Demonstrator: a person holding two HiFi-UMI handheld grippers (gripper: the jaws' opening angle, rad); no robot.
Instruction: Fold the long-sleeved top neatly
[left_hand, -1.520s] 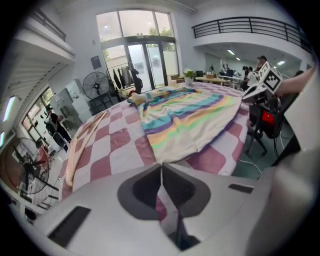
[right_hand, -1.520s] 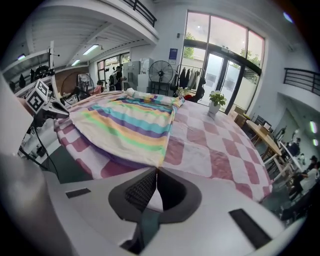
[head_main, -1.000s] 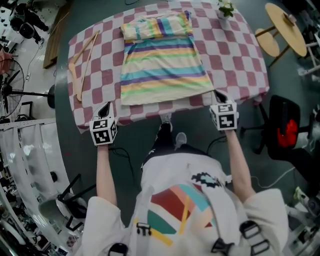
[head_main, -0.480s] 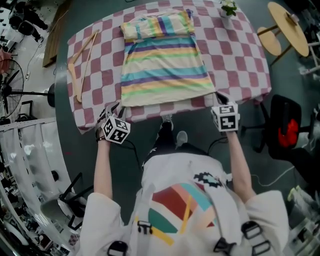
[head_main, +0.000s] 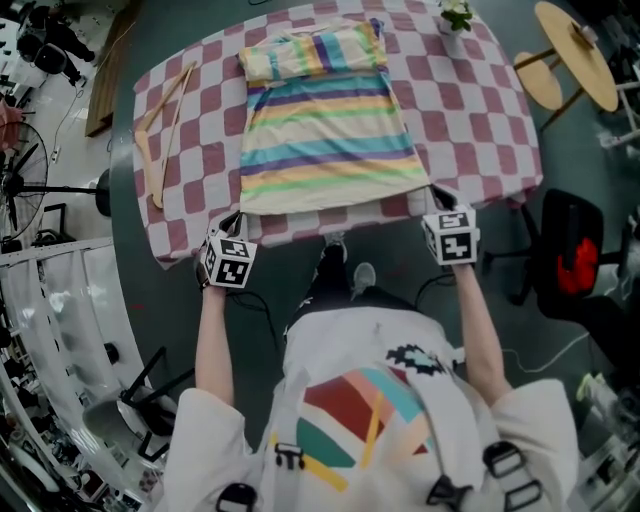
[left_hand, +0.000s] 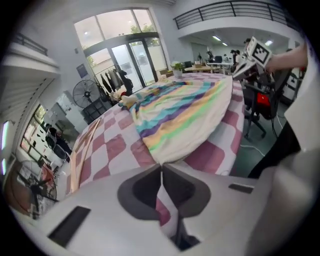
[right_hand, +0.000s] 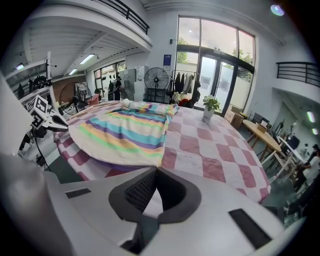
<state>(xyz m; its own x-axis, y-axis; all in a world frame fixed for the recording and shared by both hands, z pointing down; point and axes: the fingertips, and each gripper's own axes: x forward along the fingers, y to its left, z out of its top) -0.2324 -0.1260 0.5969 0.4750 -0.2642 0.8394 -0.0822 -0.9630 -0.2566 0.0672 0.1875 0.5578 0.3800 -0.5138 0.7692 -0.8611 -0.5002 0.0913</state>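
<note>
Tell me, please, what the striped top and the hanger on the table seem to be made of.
The striped top looks like soft matte fabric, perhaps knit cotton: it drapes and bunches. The hanger looks like pale unpainted wood, by its light tan colour; plastic is possible.

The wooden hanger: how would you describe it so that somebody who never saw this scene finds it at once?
Find the table with the pink-and-white checked cloth, where the striped top lies. In the head view, the hanger lies flat left of the top, apart from it, near the cloth's left edge. It is the only thin, bare wooden thing there.
</note>
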